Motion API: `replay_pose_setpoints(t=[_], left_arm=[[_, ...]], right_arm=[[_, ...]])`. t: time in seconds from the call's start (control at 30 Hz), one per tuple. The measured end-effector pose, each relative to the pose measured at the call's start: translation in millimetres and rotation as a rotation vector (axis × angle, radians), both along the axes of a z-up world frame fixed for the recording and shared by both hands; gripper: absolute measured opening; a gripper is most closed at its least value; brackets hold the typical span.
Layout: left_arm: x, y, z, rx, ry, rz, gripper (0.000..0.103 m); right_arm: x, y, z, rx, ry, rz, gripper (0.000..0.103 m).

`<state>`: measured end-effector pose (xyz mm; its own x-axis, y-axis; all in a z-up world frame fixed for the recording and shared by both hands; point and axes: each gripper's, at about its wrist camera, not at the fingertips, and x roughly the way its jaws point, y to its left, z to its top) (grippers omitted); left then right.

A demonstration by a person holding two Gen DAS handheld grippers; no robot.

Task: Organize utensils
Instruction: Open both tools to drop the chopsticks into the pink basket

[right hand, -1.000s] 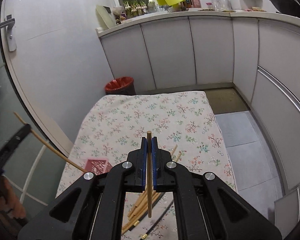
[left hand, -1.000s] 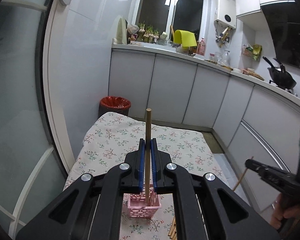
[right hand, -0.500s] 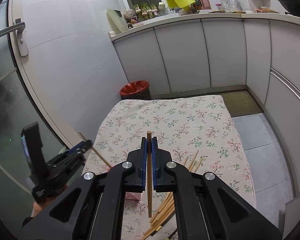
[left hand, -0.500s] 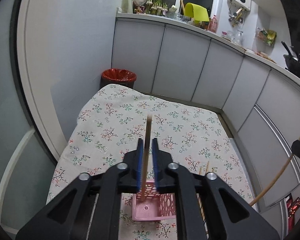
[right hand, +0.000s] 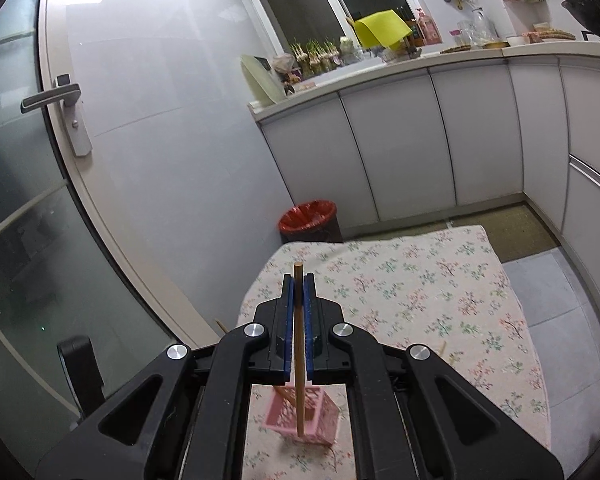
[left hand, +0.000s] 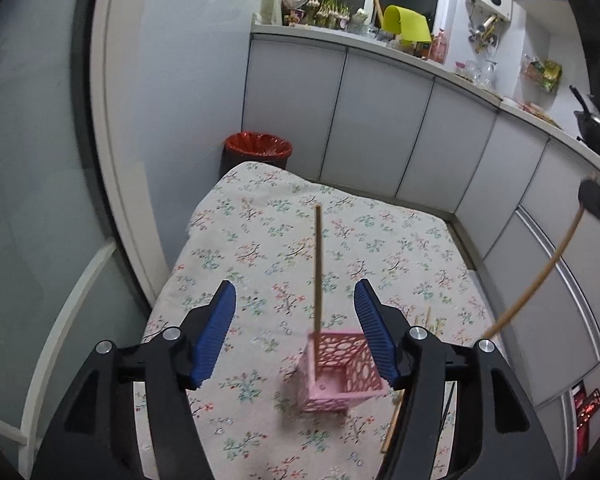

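Note:
In the left wrist view my left gripper (left hand: 295, 332) is open above a pink perforated basket (left hand: 340, 372) on the floral table (left hand: 260, 240). One wooden chopstick (left hand: 317, 272) stands free in the basket's left corner, between the blue pads and touching neither. At the right edge the right gripper (left hand: 598, 204) carries another chopstick (left hand: 540, 276). In the right wrist view my right gripper (right hand: 299, 280) is shut on that chopstick (right hand: 299, 360), whose lower end hangs over the basket (right hand: 300, 416).
Several loose chopsticks (left hand: 428, 320) lie on the cloth right of the basket. A red-lined bin (left hand: 258, 148) stands past the table's far edge, below grey cabinets (left hand: 380, 128). A glass door with a handle (right hand: 52, 98) runs along the left.
My left gripper opened and let go of its chopstick, which now stands in the basket. My right gripper swung left with its chopstick to above the basket.

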<state>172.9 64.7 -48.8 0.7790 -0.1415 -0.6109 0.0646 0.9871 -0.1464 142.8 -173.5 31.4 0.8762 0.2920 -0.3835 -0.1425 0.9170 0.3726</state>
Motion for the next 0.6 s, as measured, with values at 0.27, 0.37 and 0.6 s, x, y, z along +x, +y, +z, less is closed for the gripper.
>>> replay_pose_setpoints(t=[0.27, 0.37, 0.6], left_arm=[[-1, 21, -18, 0.035, 0.059, 0.037, 0.073], [0, 22, -23, 0.049, 0.077, 0.029, 0.075], [1, 13, -26, 0.078, 0.096, 0.002, 0.078]], right_arm=[[41, 26, -41, -0.079, 0.072, -0.014, 0.004], [54, 35, -62, -0.111, 0.131, -0.009, 0.004], [68, 43, -82, -0.140, 0.191, 0.003, 0.005]])
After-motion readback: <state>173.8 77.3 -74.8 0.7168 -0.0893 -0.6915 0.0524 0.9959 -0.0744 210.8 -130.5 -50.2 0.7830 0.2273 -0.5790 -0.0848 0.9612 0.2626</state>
